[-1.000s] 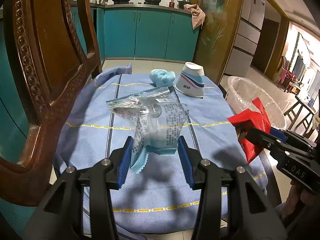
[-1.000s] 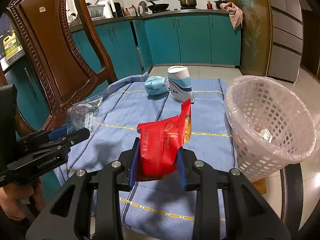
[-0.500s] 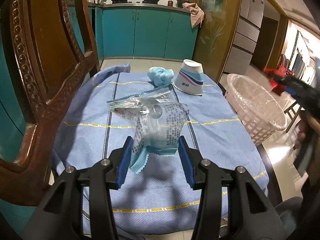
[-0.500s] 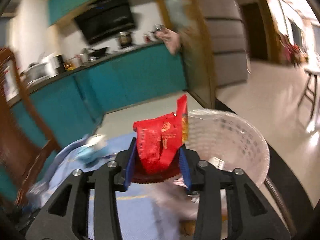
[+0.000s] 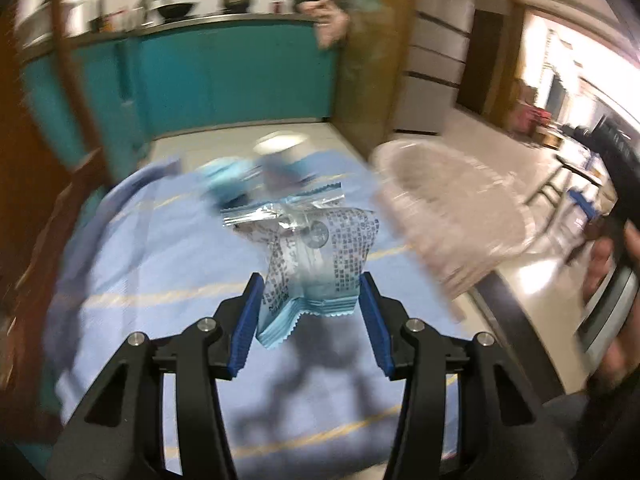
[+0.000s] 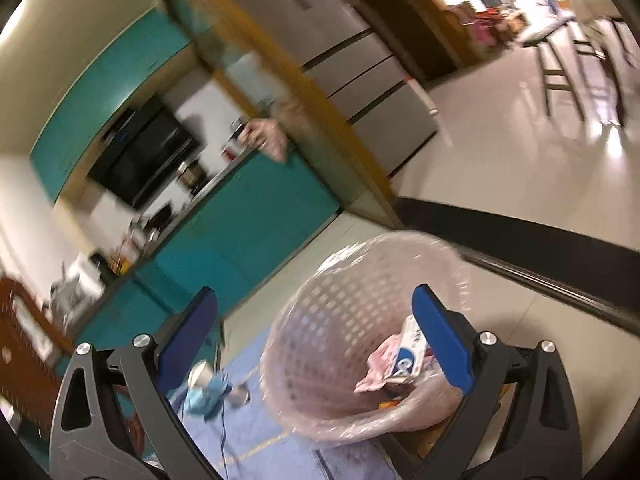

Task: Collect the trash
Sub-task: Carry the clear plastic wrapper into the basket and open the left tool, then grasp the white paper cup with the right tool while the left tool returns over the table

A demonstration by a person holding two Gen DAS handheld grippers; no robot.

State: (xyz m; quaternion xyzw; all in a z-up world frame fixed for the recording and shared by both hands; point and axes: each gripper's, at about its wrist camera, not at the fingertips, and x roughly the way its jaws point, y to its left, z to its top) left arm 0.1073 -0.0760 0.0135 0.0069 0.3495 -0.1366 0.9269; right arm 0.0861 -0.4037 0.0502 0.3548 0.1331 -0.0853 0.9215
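Observation:
My left gripper is shut on a clear and blue printed snack wrapper and holds it above the blue tablecloth. My right gripper is open and empty, tilted above the lined white basket. The basket holds wrappers; the red wrapper is not clearly visible. The basket also shows blurred in the left wrist view. A blue face mask and a paper cup lie at the cloth's far end, blurred. The right gripper's body shows at the right edge of the left view.
A wooden chair back stands at the left. Teal kitchen cabinets and a fridge lie beyond. The table's dark rim runs past the basket. Stools stand on the shiny floor.
My right gripper swung over the basket and opened; the red wrapper is gone from it. My left gripper, still holding the printed wrapper, has moved toward the basket; its view is blurred.

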